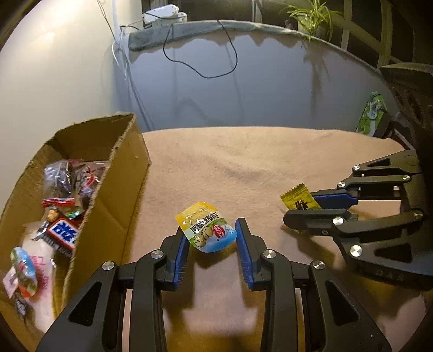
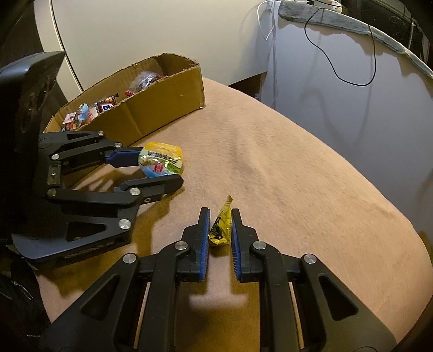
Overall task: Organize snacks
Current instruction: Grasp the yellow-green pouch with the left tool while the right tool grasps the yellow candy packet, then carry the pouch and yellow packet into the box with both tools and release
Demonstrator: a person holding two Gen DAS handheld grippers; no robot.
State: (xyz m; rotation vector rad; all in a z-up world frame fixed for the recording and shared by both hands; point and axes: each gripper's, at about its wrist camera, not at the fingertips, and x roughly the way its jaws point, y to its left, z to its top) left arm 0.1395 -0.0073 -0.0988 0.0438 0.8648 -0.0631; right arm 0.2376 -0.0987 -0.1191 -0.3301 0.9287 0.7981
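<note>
- Tan cloth (image 1: 270,162) covers the work surface, with a pale wall behind it and a grey-draped ledge (image 1: 205,29) further back that carries a loose black cable (image 1: 200,62) and a potted plant (image 1: 311,16).
- At the left of the cloth sits 1 cardboard box (image 1: 119,189), open at the top and already holding several wrapped snacks (image 1: 62,211); its long side wall stands near the left gripper.
- The left gripper (image 1: 211,238) has its 2 blue pads on either side of a jelly cup (image 1: 207,227) with a yellow, green and blue lid; in the left wrist view the pads touch its edges, so it is grasping the cup just above the cloth.
- The right gripper (image 2: 220,227) is clenched on a small yellow candy packet (image 2: 220,224), which stands upright between the pads.
- Both grippers are near each other over the middle of the cloth, with nothing lying between them.
- A green packet (image 1: 372,113) lies at the far right edge, well apart from the box.
</note>
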